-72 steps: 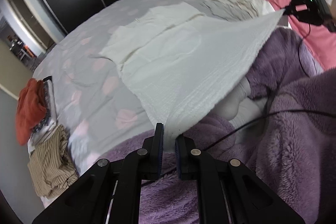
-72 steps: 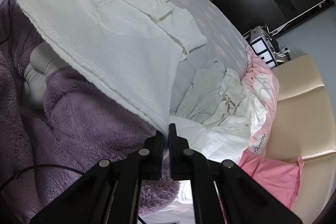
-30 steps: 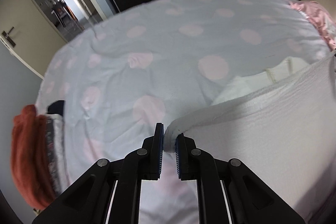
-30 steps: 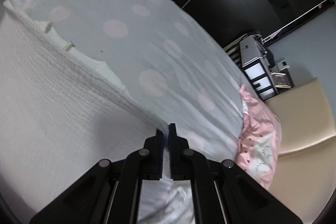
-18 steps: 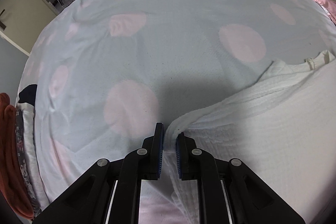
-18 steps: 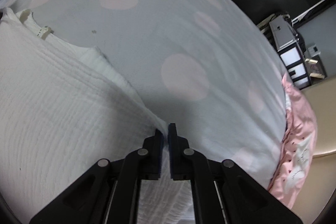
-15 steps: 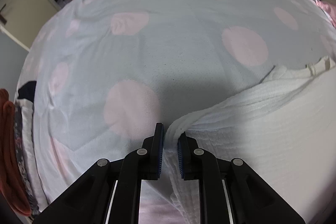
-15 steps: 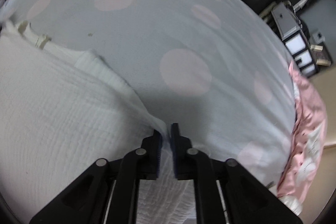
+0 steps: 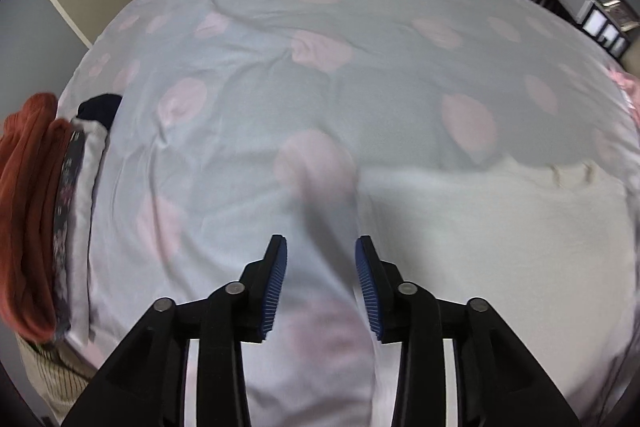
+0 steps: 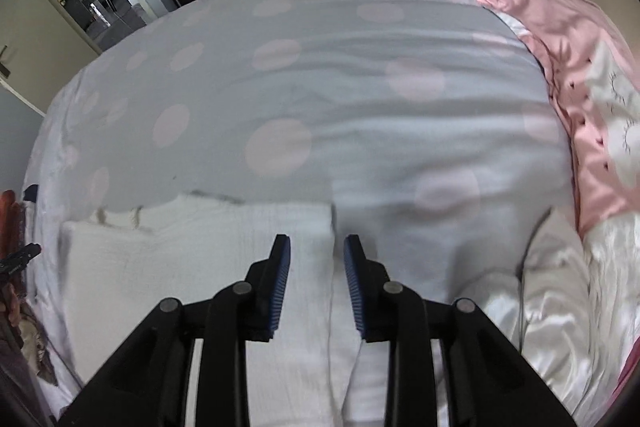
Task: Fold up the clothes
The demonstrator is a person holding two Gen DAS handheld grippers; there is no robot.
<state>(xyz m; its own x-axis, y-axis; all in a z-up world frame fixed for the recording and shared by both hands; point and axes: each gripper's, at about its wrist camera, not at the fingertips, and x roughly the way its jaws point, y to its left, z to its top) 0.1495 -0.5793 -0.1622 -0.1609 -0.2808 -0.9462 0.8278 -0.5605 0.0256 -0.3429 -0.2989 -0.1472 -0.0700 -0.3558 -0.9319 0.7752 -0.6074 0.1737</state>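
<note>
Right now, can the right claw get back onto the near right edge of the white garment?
Probably yes. The right claw is open and sits over the white garment at its right edge, with only polka-dot bedding beyond. Nothing blocks it.

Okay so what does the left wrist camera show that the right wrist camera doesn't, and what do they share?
Only the left wrist view shows the full stack of folded clothes, with an orange garment outermost, at the bed's left edge, and a striped beige garment below it. Only the right wrist view shows the pink pillow and a rumpled white fabric at the right. Both show the polka-dot bedspread, the white garment lying flat on it, and an open gripper: the left gripper and the right gripper, neither holding anything.
</note>
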